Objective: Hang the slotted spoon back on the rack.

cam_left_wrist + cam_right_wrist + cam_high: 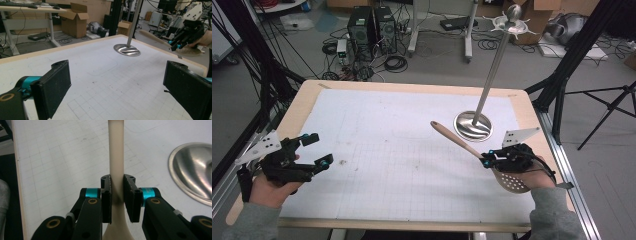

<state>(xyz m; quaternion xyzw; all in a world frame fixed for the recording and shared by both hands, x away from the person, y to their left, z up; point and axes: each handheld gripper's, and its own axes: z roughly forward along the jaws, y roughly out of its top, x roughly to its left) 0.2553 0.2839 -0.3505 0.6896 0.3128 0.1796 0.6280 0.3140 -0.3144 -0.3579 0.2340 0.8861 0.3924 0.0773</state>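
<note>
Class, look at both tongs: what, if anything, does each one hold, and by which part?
The right tongs grip a wooden slotted spoon by its handle, just above the perforated bowl. The left tongs stand open and hold nothing.

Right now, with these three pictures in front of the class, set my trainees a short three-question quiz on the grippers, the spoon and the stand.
1. True or false: the left gripper holds the slotted spoon.
2. Where does the right gripper grip the spoon? A) at the perforated bowl B) on the handle just above the bowl C) at the handle's far tip
3. What stands on the table beyond the spoon?

Key: 1. False; its jaws stand open, with nothing between them. 2. B. 3. A metal utensil stand with a round base, a pole and hooks on top.
</note>
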